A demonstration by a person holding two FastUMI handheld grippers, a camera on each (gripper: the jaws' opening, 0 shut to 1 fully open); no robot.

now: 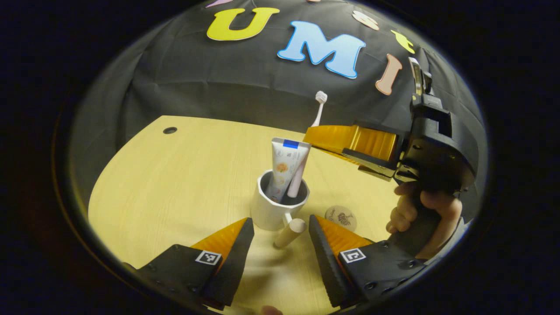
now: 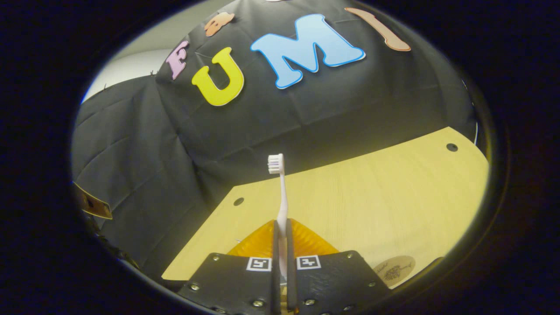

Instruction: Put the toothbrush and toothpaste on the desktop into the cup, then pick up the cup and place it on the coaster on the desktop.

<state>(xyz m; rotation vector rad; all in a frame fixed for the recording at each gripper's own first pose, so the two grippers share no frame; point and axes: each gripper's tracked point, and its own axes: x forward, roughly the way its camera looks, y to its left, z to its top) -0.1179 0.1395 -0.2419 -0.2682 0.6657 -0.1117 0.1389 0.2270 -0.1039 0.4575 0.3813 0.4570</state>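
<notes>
A white cup (image 1: pixel 267 212) with a wooden handle (image 1: pixel 289 233) stands on the desktop (image 1: pixel 175 175). A toothpaste tube (image 1: pixel 284 166) stands upright inside it. Beside the tube, the toothbrush (image 1: pixel 298 177) has its lower end in the cup and its bristle head up. My right gripper (image 1: pixel 309 137) comes in from the right and is shut on the brush's neck above the cup. In the right gripper view the toothbrush (image 2: pixel 282 197) sticks up from between the pressed fingers of the right gripper (image 2: pixel 282 227). My left gripper (image 1: pixel 280 227) is open, its fingers either side of the cup's handle without touching.
A round coaster (image 1: pixel 341 217) lies on the desktop just right of the cup, also at the lower right as the coaster (image 2: pixel 393 270). A hand (image 1: pixel 420 210) holds the right gripper's grip. Small holes (image 1: pixel 169 130) sit in the desktop near the cloth wall.
</notes>
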